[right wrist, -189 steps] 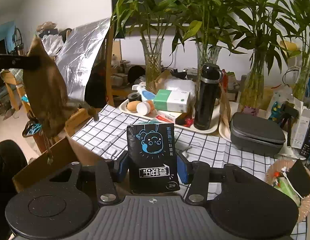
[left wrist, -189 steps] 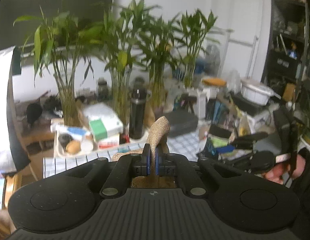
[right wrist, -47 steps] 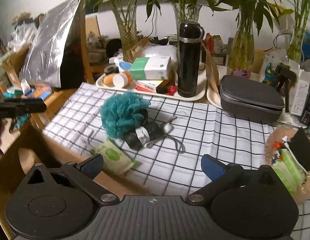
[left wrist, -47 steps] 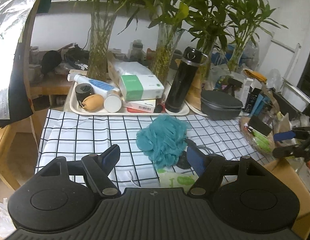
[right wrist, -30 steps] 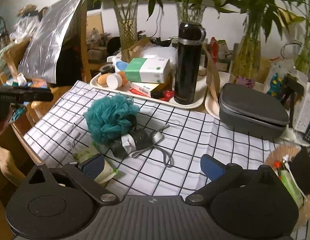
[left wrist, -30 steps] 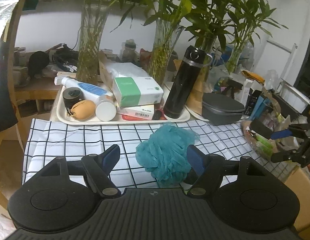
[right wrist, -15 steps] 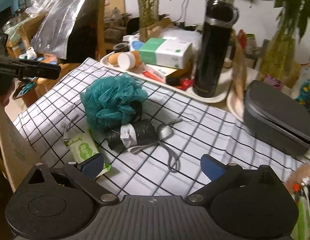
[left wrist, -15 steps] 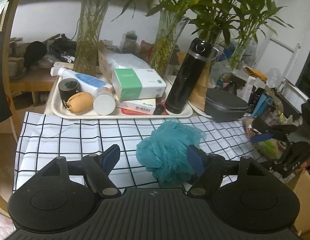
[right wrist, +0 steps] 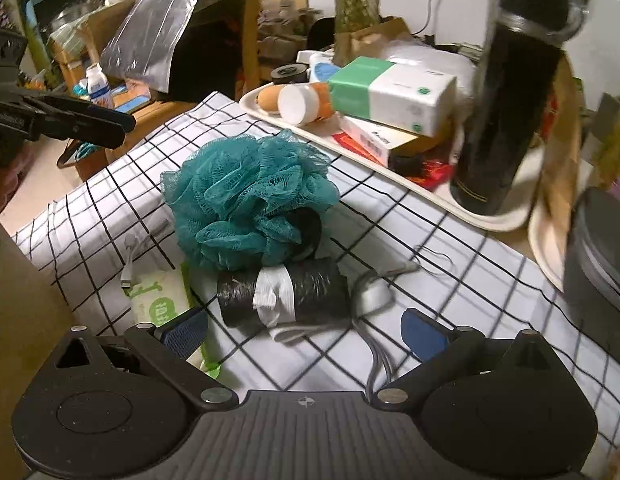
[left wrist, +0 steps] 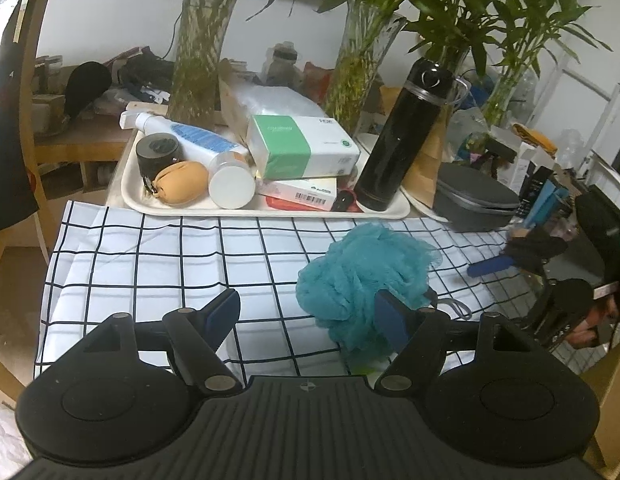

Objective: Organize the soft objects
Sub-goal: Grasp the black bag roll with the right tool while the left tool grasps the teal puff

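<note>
Teal loofah sits mid-desk on the checked cloth, touching a black roll; green pack beside it. Crowded tray behind. Cloth left of the loofah is bare. Left gripper and right gripper: jaws wide, empty.

both wrist cams angled down over checked tablecloth, close in, sharing teal bath pouf, tray

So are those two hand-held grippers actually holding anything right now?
Nothing is held. The left hand-held gripper is open beside the teal bath pouf; the right hand-held gripper is open above the black roll.
</note>
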A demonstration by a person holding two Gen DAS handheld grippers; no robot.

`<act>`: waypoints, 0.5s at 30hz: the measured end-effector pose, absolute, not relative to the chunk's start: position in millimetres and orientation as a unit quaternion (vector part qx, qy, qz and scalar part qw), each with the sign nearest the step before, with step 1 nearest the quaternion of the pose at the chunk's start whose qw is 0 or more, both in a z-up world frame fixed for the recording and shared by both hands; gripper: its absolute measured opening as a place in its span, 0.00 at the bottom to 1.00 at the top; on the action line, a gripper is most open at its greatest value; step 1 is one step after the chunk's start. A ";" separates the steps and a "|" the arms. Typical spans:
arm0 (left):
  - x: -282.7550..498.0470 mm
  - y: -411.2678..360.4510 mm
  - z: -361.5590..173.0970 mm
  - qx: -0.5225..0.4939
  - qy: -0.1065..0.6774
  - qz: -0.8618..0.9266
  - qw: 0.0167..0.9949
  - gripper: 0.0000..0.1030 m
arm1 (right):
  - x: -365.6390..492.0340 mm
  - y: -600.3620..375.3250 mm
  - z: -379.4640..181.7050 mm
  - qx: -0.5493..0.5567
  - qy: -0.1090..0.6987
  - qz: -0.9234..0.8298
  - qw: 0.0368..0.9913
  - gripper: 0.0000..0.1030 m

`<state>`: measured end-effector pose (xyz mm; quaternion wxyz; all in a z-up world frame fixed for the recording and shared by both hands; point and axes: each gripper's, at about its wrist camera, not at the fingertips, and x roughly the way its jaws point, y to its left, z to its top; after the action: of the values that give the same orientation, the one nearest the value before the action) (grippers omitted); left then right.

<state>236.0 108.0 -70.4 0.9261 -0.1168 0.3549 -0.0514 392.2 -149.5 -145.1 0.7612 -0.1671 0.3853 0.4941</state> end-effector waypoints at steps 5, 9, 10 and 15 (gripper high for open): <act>239.2 105.7 -72.5 -0.118 0.362 -0.054 0.923 0.71 | 394.9 -132.9 -153.6 -0.175 0.384 0.508 0.751 0.98; 241.0 104.6 -74.3 -0.114 0.367 -0.054 0.922 0.71 | 395.1 -121.7 -161.6 -0.181 0.391 0.517 0.740 0.93; 241.4 104.8 -74.7 -0.114 0.368 -0.053 0.921 0.71 | 395.0 -119.7 -163.4 -0.183 0.391 0.517 0.739 0.93; 242.0 105.6 -74.7 -0.119 0.368 -0.052 0.921 0.71 | 398.1 -111.2 -171.9 -0.187 0.390 0.509 0.744 0.91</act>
<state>242.0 105.6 -74.7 0.9209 -0.1190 0.3676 -0.0519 398.1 -111.2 -171.9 0.7441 -0.1867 0.3904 0.5089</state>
